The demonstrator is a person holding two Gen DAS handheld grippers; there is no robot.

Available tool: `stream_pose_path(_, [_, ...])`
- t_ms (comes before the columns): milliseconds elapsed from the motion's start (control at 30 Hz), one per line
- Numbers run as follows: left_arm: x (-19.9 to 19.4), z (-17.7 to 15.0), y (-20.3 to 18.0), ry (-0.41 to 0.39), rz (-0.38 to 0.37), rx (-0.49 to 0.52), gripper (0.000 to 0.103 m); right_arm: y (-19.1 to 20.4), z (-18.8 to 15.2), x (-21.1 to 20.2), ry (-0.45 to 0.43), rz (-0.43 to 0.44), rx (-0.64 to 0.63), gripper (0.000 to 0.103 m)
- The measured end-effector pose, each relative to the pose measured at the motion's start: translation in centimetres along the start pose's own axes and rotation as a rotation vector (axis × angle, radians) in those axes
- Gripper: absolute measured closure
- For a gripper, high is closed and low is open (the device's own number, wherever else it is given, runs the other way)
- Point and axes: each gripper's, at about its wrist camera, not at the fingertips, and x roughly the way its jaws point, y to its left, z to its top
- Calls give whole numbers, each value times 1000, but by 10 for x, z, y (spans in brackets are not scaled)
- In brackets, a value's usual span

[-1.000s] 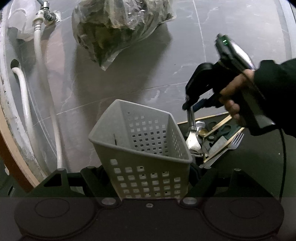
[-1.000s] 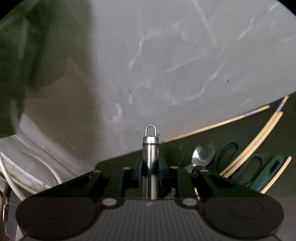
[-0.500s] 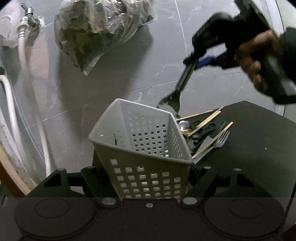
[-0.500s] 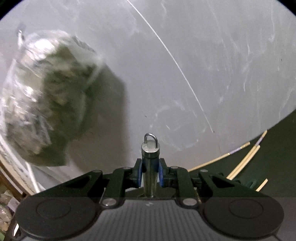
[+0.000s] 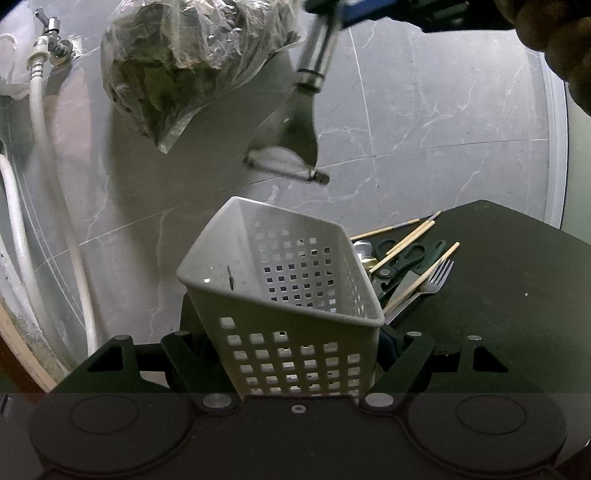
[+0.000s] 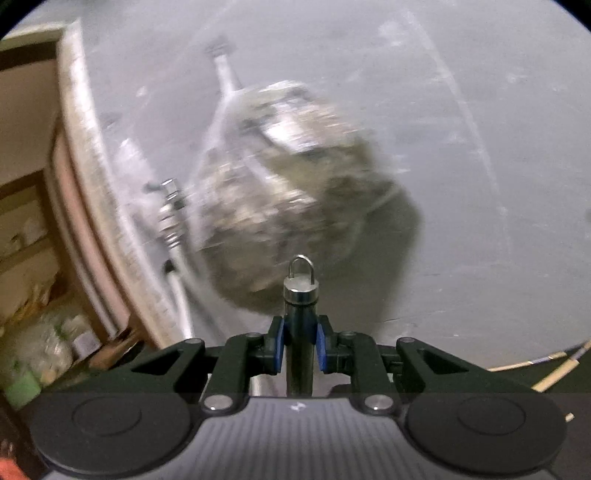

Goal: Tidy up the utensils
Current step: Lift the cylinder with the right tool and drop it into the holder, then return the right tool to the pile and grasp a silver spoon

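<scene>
Left wrist | steel peeler blade-down over perforated white basket | right fingers clamp handle | left fingers pinch basket

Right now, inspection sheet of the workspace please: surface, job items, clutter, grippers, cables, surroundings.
Surface: dark mat over a grey marble-look surface.
Job's things: white perforated basket, tilted, looks empty; metal peeler in the air above it; fork, scissors, chopsticks and a spoon piled on the mat right of the basket.
Clutter: plastic bag with dark contents, far left.
Grippers: left gripper shut on the basket; right gripper shut on the peeler's handle.
Cables: nothing seen; one white hose from a tap.
Surroundings: wooden shelving, blurred, left in the right wrist view.
</scene>
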Motion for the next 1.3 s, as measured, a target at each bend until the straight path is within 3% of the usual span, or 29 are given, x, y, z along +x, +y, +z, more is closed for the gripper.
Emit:
stream_pose_path(300, [0,0,0,-1,-4,4,24,24,-39,27,115,21,-130,83])
stream_pose_path(800, [0,-1,1,-3,-8,8,23,26,-82,46,299,8,-193,79])
stream_pose_path(967, [1,-1,4,1,-7,-10,23,27,-83,44,302,13,-199,49])
stream_pose_path(1100, [1,-1,7,7,0,-22,23,21,-76,35,259,6,-169,38])
stream_pose_path(1167, [-2,-3,8,12,5,-21,23,14,-73,29,229,-22,-143,21])
stream_pose_path(1300, [-8,-7,14,27,27,-40,23,-10,-70,20,200,-106,-80,5])
